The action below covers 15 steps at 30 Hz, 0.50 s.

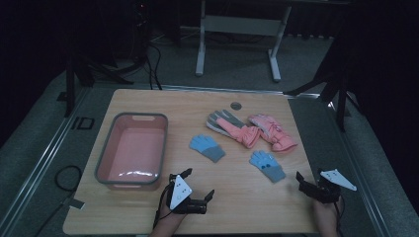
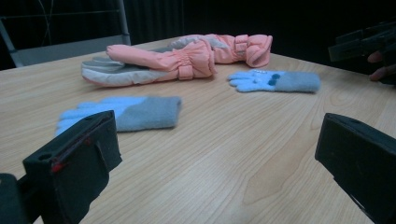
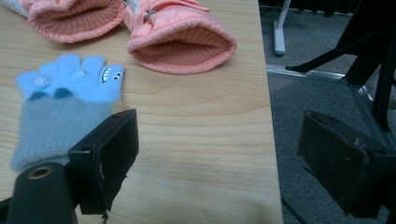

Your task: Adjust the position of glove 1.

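While both grippers rest low over the wooden table (image 1: 148, 103), positions read:
Left gripper (image 1: 198, 185): jaws spread wide, holding nothing; first blue glove (image 1: 207, 147) lies ahead, apart.
Right gripper (image 1: 302, 181): jaws spread, holding nothing; second blue glove (image 1: 267, 165) just beside its left jaw.
Pink gloves (image 1: 257, 130): farther back.
Pink basin (image 1: 133, 148): table left.

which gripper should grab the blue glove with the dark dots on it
Right. The right gripper sits open just beside that dotted blue glove, which lies right at its jaw in its own view. The left gripper is farther off, nearer the plain blue glove.
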Each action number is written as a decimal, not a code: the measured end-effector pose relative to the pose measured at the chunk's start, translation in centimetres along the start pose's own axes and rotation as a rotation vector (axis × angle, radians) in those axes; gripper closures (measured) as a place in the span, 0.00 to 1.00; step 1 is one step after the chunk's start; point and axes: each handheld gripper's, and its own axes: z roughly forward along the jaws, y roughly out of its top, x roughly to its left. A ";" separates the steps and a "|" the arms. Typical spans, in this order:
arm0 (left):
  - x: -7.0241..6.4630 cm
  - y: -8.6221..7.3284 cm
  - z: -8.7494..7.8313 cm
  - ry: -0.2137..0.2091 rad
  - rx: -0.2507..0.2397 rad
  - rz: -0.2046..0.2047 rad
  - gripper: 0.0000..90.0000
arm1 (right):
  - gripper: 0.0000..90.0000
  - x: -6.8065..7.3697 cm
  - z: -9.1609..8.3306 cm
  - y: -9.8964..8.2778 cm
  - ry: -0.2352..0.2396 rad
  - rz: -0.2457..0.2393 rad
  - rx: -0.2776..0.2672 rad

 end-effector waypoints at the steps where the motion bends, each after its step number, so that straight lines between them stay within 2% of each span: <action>1: 0.0 0.0 0.0 -0.001 0.001 0.001 0.00 | 0.14 0.0 0.0 0.0 -0.002 0.000 0.001; 4: -0.1 0.0 0.0 -0.003 0.000 -0.002 0.00 | 0.14 0.0 0.0 0.0 0.002 0.001 0.008; 8: 0.0 0.0 0.0 0.002 0.000 -0.016 0.00 | 0.13 0.2 -0.1 0.2 0.007 -0.024 0.024; 11: 0.1 0.0 -0.1 0.001 -0.006 -0.028 0.00 | 0.13 0.1 -0.5 1.0 0.045 0.045 0.049; 12: 0.1 0.0 -0.1 -0.002 -0.009 -0.032 0.00 | 0.13 0.1 -0.7 1.4 0.030 0.037 0.049; 14: 0.1 -0.1 -0.1 -0.008 -0.014 -0.040 0.00 | 0.14 0.1 -1.0 1.9 0.029 0.032 0.044; 15: 0.2 -0.1 -0.1 -0.005 -0.015 -0.044 0.00 | 0.15 -0.1 -1.2 2.5 0.053 0.038 0.057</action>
